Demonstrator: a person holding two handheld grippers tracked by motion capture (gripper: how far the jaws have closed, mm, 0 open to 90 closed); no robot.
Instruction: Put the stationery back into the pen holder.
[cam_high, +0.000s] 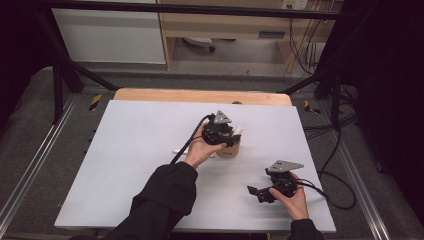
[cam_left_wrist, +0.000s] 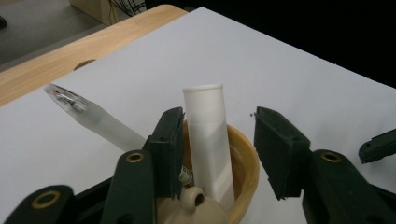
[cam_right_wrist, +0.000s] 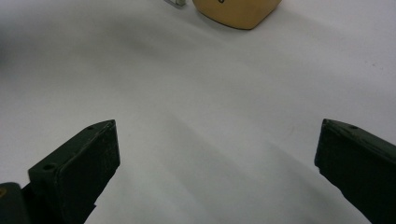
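A light wooden cup (cam_high: 231, 151) stands near the middle of the white sheet (cam_high: 135, 165). A white tube (cam_left_wrist: 205, 130) stands upright in the cup (cam_left_wrist: 246, 163), and its top (cam_high: 238, 131) sticks out above the rim. My left gripper (cam_high: 231, 134) hangs over the cup. Its jaws stand on either side of the tube, and the right pad is clearly apart from it, so the left gripper (cam_left_wrist: 219, 116) is open. A beige rounded piece with a hole (cam_left_wrist: 196, 205) lies at the cup's near side. My right gripper (cam_high: 256, 194) rests open near the front right, with only bare sheet in front of it (cam_right_wrist: 217, 140).
A frosted clear strip (cam_left_wrist: 93, 116) reaches from behind the left jaw toward the left; a pale stick (cam_high: 180, 151) lies left of the cup. The wooden table edge (cam_high: 200, 96) runs along the back. Cables (cam_high: 335, 197) trail off the right side.
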